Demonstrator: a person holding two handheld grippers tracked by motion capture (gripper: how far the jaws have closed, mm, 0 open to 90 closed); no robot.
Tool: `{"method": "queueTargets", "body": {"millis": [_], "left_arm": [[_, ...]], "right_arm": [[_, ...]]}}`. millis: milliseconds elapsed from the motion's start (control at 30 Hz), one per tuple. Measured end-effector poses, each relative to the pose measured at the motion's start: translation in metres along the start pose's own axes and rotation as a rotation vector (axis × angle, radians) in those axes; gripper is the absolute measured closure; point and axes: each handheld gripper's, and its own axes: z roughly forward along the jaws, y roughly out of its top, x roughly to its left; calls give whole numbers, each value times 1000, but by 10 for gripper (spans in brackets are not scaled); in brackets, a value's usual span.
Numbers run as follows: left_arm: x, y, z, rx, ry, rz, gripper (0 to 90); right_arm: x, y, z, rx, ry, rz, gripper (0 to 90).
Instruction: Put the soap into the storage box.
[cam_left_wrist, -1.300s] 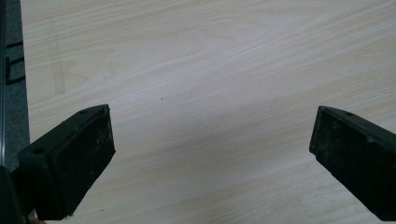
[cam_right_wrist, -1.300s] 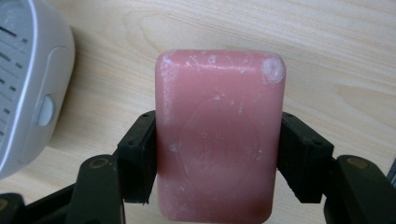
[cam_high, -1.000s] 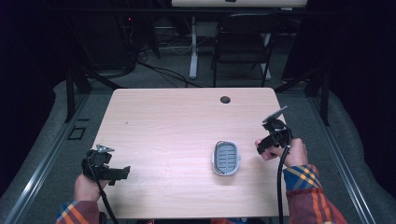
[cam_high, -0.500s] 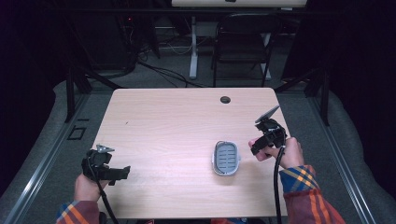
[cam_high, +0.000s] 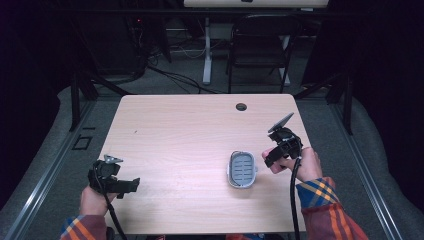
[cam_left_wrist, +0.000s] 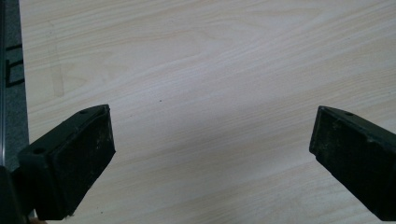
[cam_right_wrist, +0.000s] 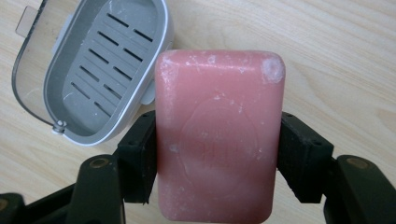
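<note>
A pink bar of soap (cam_right_wrist: 219, 135) sits clamped between the pads of my right gripper (cam_right_wrist: 217, 158), held above the table. Up and to the left of it lies a grey soap dish (cam_right_wrist: 100, 65) with a slotted floor and a clear hinged lid laid open. From above, the right gripper (cam_high: 280, 150) hovers just right of the soap dish (cam_high: 242, 170) near the table's right edge. My left gripper (cam_high: 117, 182) rests at the front left corner; its jaws stand wide apart over bare wood in the left gripper view (cam_left_wrist: 210, 154), with nothing between them.
The light wooden table (cam_high: 190, 130) has a round cable hole (cam_high: 241, 106) near its far edge. Behind it stand a dark chair (cam_high: 260, 45) and a white desk leg, with cables on the floor. Metal rails run along the floor on both sides.
My right gripper has shifted left toward the soap dish and slightly up, still holding the soap. The left gripper has stayed in place.
</note>
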Motion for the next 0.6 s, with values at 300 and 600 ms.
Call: {"method": "queueTargets", "body": {"millis": [300, 600], "left_arm": [[0, 0, 0, 5, -3, 1, 0], [0, 1, 1, 6, -5, 4, 0]], "right_arm": [[10, 2, -2, 17, 4, -25, 368], [23, 8, 0, 35, 18, -64, 369]]}}
